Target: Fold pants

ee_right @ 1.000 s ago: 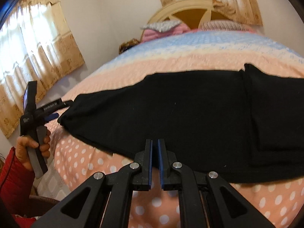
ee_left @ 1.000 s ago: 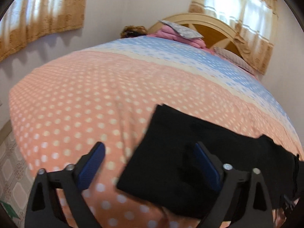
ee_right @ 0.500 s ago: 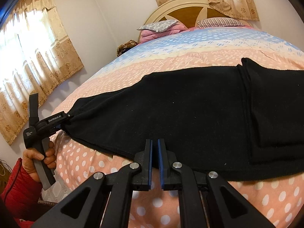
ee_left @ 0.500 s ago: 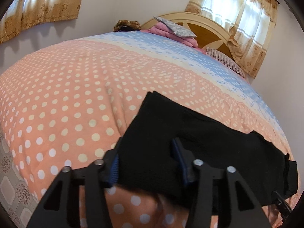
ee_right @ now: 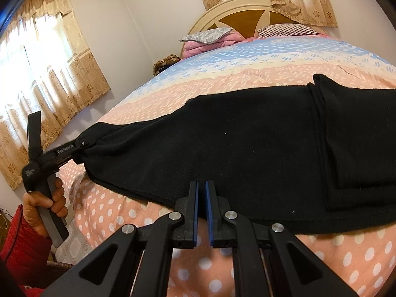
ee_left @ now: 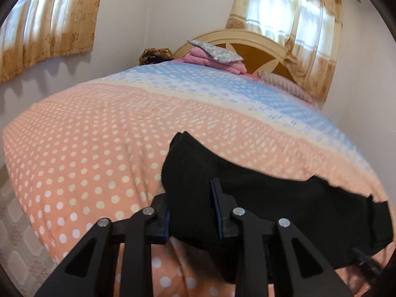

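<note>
Black pants lie stretched across the near part of the bed, with one end folded over at the right. My left gripper is shut on the left end of the pants, which bunches between its blue pads and lifts off the bed. It also shows in the right wrist view, gripping that end at the far left. My right gripper is shut and empty, its fingertips at the near edge of the pants, over the bedspread.
The bed has a peach and blue dotted spread. Pink folded bedding and pillows sit by the wooden headboard. Curtained windows are on both walls. The floor shows at the lower left.
My left gripper closed on the left end of the pants and raised it off the bed. My right gripper stayed shut by the near edge.
</note>
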The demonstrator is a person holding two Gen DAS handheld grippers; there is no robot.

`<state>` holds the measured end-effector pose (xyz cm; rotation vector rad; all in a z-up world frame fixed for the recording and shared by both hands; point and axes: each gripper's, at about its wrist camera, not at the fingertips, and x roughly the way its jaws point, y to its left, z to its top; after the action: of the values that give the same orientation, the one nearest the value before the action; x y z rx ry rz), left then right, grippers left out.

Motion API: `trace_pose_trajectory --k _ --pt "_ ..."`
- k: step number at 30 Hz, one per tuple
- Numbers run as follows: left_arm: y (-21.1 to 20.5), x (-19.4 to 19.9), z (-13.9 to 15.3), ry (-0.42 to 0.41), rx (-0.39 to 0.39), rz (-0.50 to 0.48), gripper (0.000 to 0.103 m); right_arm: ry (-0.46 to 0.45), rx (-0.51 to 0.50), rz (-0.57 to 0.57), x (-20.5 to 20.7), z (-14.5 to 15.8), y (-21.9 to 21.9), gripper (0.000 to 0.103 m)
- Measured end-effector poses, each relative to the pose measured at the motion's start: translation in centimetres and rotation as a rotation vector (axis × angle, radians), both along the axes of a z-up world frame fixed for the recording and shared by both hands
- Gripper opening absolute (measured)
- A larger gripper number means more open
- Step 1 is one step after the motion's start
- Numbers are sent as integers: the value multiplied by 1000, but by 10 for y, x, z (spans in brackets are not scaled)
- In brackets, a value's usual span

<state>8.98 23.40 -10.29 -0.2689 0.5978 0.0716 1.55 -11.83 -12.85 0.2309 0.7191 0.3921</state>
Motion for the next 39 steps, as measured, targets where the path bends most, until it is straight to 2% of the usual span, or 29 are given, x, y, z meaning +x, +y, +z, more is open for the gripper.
trace_pose_trajectory --k 3,7,10,12,16,18,20,22,23,24,25,29,33,35,39 --pt "-1 4 0 16 1 -7 26 -4 3 0 -1 -1 -2 7" --pt "0 9 -2 48 -46 9 24 -10 -8 6 -2 -1 -1 7" --pt "-5 6 16 5 -46 -22 24 -13 -42 7 -3 9 4 7" --pt "-9 2 27 -26 -33 -43 24 -45 -26 36 -3 22 14 7" --pt "-13 4 32 -42 -10 -59 24 -69 16 189 13 40 61 7" --pt "-9 6 27 -34 -27 -61 24 -65 43 266 26 41 91 7" --pt "-1 8 18 -13 -42 -44 24 -18 40 314 37 29 115 7" --pt "7 11 9 15 -76 -31 24 97 19 375 47 1 139 7" --pt "9 12 5 26 -88 -24 24 117 14 389 46 -9 145 7" --pt "11 13 1 37 -99 -18 24 65 28 377 41 -10 143 7" --pt "12 13 -2 46 -107 -13 24 52 21 383 39 -10 143 7" --pt "12 12 0 40 -124 -11 24 92 41 390 42 -3 138 7" --pt "-3 9 28 -27 -81 -39 24 49 89 342 35 24 113 7" --pt "-20 11 46 -68 -56 -71 24 29 119 284 28 40 88 7" --pt "-78 9 79 -149 15 -209 24 1 179 120 15 63 21 7"
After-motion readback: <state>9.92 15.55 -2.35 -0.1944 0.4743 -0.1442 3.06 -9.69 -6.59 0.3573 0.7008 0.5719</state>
